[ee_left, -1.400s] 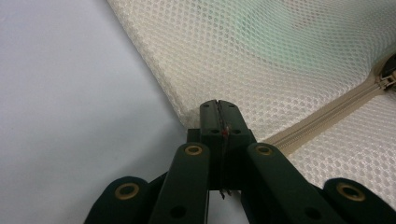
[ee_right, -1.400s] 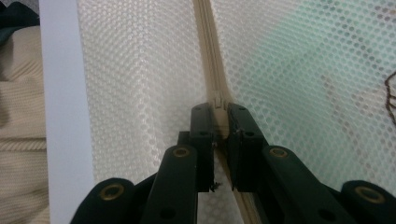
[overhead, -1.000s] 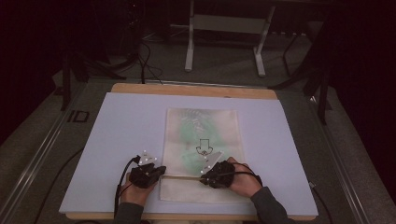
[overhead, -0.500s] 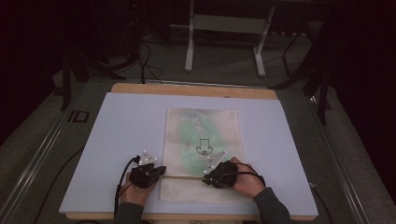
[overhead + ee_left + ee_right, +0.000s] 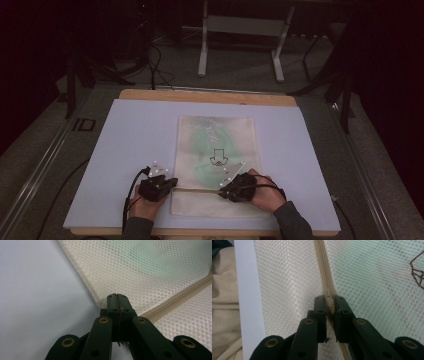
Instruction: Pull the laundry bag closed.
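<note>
A cream mesh bag (image 5: pixel 217 145) with a pale green garment inside lies flat on the mat, and a brown arrow drawing shows through the mesh. A beige zipper (image 5: pixel 197 190) runs across the bag near its front end. My left gripper (image 5: pixel 171 185) is at the bag's left edge by the zipper's end, its jaws pressed together on the mesh edge (image 5: pixel 105 298); the left gripper (image 5: pixel 116 295) tips touch there. My right gripper (image 5: pixel 223 192) sits on the zipper line, and the right gripper (image 5: pixel 329 300) jaws pinch the small zipper pull (image 5: pixel 328 293).
The bag lies on a pale lilac mat (image 5: pixel 135 135) that covers a wooden table (image 5: pixel 200 96). Metal stand legs (image 5: pixel 202 55) and cables (image 5: pixel 157 65) are on the floor behind the table. Beige ribbed cloth (image 5: pixel 223 312) on the person shows past the mat's front edge.
</note>
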The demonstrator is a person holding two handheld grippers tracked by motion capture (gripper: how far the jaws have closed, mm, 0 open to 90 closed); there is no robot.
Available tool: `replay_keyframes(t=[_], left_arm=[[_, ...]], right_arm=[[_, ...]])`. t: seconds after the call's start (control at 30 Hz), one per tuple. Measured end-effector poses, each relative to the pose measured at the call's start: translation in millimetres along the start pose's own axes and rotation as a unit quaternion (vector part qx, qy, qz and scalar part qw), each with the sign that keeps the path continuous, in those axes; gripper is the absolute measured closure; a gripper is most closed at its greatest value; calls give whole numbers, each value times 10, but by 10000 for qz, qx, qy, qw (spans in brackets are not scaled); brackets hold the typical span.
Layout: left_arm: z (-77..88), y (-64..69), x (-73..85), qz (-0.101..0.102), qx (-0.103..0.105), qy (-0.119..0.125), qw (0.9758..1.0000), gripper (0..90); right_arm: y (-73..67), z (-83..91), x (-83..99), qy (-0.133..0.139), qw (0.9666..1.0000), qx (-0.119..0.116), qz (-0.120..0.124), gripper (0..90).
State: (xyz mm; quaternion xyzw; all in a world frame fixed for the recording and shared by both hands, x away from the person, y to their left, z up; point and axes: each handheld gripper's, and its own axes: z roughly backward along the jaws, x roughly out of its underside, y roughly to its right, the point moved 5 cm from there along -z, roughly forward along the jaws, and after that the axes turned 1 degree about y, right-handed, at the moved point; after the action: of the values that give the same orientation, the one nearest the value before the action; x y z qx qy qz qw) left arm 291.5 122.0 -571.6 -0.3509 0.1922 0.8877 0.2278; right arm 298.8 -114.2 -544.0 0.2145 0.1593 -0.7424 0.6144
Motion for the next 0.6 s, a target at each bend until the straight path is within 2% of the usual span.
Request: replay_keyframes(t=[0.6], left_arm=[[0,1,0,2,0,1,10000,894]], right_arm=[[6,51,54,-7,10000,9,-17,821]])
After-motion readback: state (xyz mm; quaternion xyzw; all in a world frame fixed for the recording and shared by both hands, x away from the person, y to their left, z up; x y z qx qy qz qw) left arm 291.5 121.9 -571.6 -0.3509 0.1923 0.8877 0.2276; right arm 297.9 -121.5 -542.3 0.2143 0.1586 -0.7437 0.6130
